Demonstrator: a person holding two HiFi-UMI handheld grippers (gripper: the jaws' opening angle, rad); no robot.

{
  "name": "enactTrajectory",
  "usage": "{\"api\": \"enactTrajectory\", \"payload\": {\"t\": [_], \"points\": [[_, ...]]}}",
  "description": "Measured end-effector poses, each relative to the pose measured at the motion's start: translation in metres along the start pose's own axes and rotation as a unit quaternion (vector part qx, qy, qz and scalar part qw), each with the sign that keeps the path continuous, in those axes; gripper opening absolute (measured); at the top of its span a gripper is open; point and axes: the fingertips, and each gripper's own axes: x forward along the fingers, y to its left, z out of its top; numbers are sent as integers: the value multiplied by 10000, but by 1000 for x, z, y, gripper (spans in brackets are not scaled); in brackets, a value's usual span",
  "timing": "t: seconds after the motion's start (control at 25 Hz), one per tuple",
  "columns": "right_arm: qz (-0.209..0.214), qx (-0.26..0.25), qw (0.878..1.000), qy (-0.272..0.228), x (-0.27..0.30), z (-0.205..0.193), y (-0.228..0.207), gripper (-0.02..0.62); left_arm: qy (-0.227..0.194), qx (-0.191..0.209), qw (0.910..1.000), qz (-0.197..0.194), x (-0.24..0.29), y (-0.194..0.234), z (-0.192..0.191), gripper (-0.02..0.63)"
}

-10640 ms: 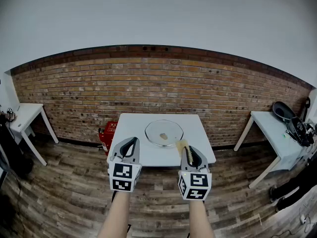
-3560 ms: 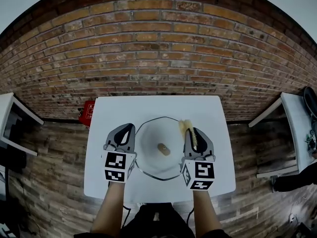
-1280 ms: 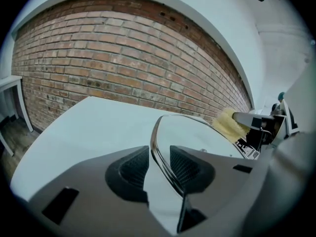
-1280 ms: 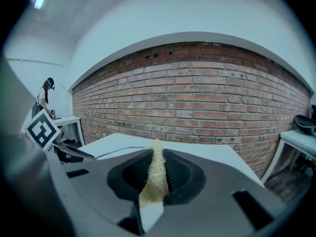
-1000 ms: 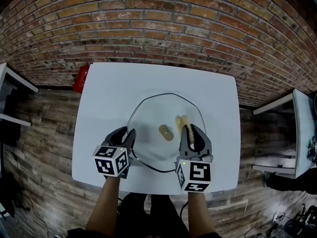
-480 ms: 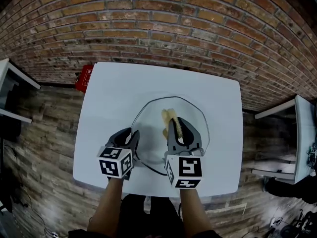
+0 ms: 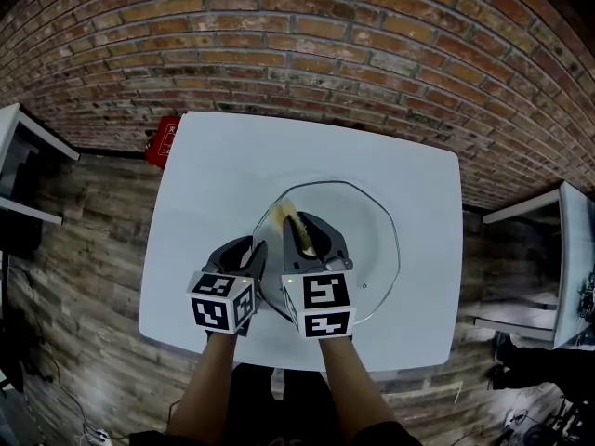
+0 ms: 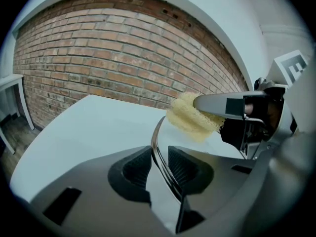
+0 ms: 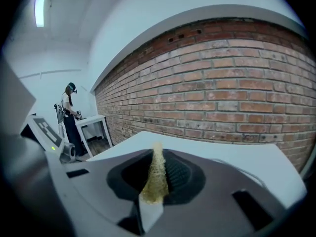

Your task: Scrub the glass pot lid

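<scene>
On the white desk (image 7: pixel 223 165), set before a brick wall (image 7: pixel 307 35), we find the lid (image 7: pixel 367 240) lying nearer the desk's near edge than the wall, wholly on the top.

We note the left tongs (image 7: pixel 251 249) at the lid's left rim. The left gripper view shows the rim running between the two pads. The jaws have just been closing, yet a gap remains between the rim and the right-hand pad. We therefore record these tongs as open around the rim, not clamped on it.

We note the right tongs (image 7: pixel 311 229) just beside the left, over the lid's left half and angled down toward the glass. Their jaws are closed on a yellow sponge (image 7: pixel 284 214). The right gripper view shows it pinched thin between the pads, its free end standing out past the tips. The sponge sits at the lid's far-left rim, just beyond the left tongs; whether it presses on the glass we cannot tell.

We record a red object (image 7: pixel 165 140) on the wood floor (image 7: pixel 84 249) by the desk's far-left corner. The right gripper view shows a person (image 9: pixel 69 117) standing well apart at a side desk (image 9: pixel 94 122).
</scene>
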Motion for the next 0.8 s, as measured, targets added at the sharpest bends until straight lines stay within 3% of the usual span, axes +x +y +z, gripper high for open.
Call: {"api": "enactTrajectory", "payload": {"t": [0.4,0.8], "points": [[-102,-95,9979,630,13,-28,-16,58,28,58,10000,21,2,1,3,107],[-837,-15,9924,898,-5,-45,-77,58,37,90,9999,56,3,1,3,106]]}}
